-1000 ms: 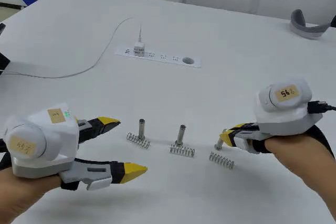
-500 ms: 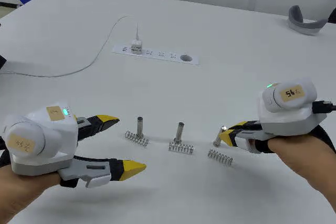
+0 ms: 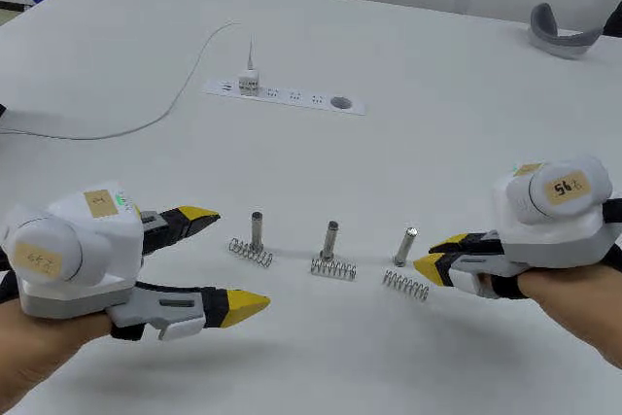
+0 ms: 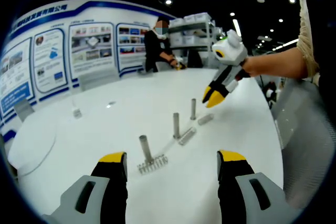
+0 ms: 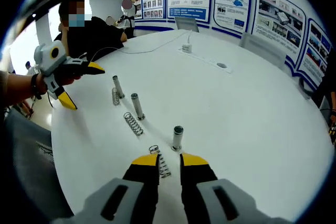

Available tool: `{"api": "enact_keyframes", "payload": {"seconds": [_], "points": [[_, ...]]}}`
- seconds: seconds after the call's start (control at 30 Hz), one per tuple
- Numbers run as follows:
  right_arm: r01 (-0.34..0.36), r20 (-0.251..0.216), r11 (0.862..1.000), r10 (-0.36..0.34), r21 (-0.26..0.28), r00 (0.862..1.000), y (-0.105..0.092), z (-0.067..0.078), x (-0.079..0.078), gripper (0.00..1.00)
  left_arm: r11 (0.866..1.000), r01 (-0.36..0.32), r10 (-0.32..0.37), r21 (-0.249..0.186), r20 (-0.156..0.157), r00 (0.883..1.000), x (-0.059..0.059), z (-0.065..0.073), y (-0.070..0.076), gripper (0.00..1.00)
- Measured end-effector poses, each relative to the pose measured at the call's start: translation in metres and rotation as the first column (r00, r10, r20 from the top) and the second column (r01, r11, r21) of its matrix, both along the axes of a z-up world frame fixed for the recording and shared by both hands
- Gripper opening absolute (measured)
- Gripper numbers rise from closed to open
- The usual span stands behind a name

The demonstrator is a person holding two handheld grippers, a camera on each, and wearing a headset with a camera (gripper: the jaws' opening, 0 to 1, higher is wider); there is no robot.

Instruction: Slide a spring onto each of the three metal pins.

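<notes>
Toward the near edge of the white bench (image 3: 437, 133), three short metal pins stand upright in a row that runs along that edge: a left pin (image 3: 258, 228), a middle pin (image 3: 330, 238) and a right pin (image 3: 406, 245). All three are bare. A spring lies flat on the bench at the foot of each pin, on the side toward the near edge. The left spring (image 3: 250, 253) and the middle spring (image 3: 333, 268) touch or nearly touch their pins. The right spring (image 3: 405, 286) lies just clear of its pin.

At the left end of the row, the left gripper (image 3: 236, 258) is held with its jaws spread wide and nothing between them. It points along the row, with the left pin and its spring just ahead of its yellow tips.

At the right end, the right gripper (image 3: 434, 256) points at the right pin. Its jaws are a narrow gap apart and hold nothing, and its tips are just beside the right pin and spring without touching either.

Farther back, near the middle of the bench, a white power strip (image 3: 287, 98) lies flat with a small plug (image 3: 249, 82) in it. A thin cable (image 3: 146, 125) curves off toward the left edge. A grey curved band (image 3: 562, 38) rests near the far right corner.
</notes>
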State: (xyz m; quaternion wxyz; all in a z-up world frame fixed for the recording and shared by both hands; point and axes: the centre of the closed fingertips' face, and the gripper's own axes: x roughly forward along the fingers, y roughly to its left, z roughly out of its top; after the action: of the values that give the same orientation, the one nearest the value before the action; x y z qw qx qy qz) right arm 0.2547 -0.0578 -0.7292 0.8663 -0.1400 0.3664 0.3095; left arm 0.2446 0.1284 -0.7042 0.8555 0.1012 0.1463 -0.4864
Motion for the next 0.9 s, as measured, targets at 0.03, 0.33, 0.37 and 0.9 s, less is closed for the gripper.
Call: {"api": "enact_keyframes", "payload": {"seconds": [0.03, 0.33, 0.37, 0.9], "points": [[-0.014, -0.004, 1.0, 0.014, -0.006, 1.0, 0.0, -0.002, -0.001, 0.16, 1.0, 0.0, 0.0, 0.001, 0.0, 1.0, 0.0, 0.0, 0.0, 0.71], [-0.185, -0.043, 0.978, 0.181, -0.1, 0.982, 0.002, -0.022, -0.014, 0.16, 1.0, 0.005, -0.005, 0.004, -0.003, 1.0, -0.001, -0.001, -0.001, 0.71], [-0.204, -0.049, 0.973, 0.199, -0.106, 0.979, 0.002, -0.024, -0.015, 0.16, 1.0, 0.006, -0.006, 0.004, -0.004, 1.0, -0.001, -0.001, -0.001, 0.71], [-0.298, -0.091, 0.948, 0.288, -0.117, 0.953, 0.003, -0.036, -0.015, 0.16, 1.0, 0.011, -0.01, 0.006, -0.012, 1.0, -0.003, -0.004, -0.001, 0.7]]}}
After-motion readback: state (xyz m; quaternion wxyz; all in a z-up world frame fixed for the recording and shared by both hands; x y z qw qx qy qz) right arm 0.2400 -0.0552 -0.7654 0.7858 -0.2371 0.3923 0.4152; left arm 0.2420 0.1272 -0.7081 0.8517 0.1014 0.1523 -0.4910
